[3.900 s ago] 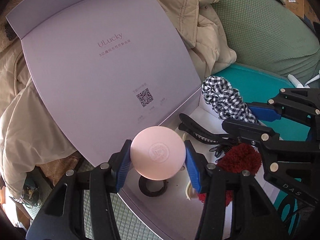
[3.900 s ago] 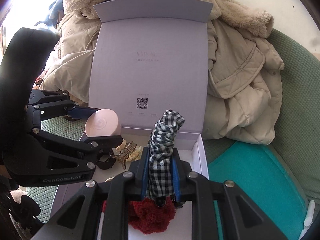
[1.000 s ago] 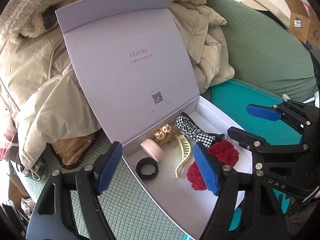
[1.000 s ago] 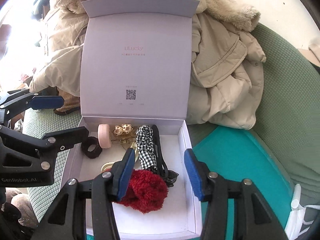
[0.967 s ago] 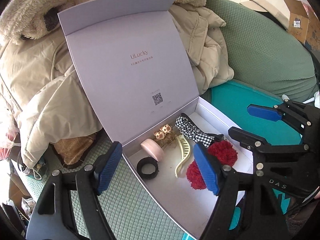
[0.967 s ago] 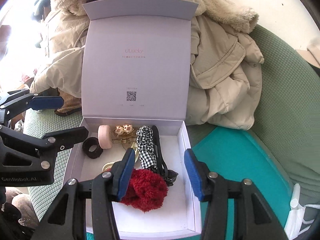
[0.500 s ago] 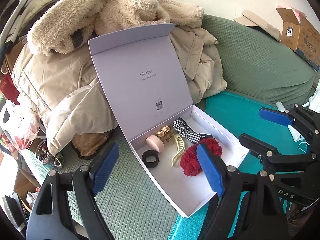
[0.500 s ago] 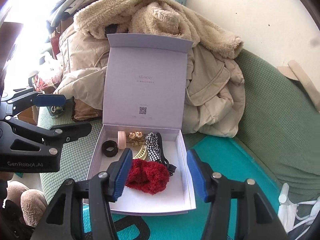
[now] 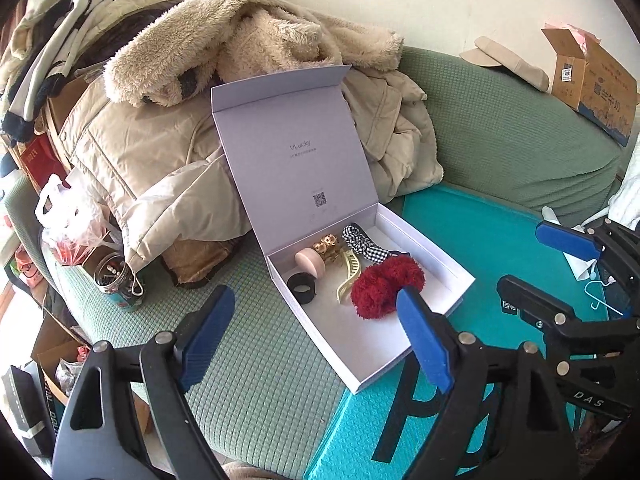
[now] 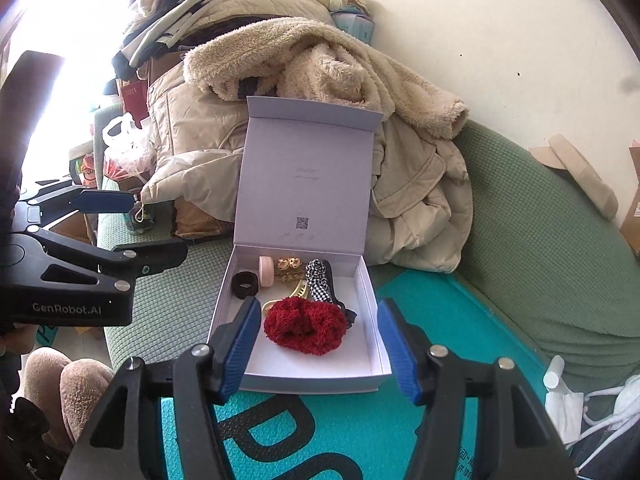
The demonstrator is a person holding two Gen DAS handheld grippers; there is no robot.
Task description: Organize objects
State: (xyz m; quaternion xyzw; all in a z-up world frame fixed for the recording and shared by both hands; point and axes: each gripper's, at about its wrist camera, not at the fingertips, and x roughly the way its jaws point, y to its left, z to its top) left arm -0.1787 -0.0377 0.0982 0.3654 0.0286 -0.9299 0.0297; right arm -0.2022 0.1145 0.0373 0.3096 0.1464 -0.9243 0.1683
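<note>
With all accessories inside box, both tongs empty: left tongs wide, right tongs just opening; next, closing lid likely.

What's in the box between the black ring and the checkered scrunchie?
In the right wrist view, between the black ring and the checkered scrunchie lie the pink round case, the gold bear clip and the cream claw clip.
</note>
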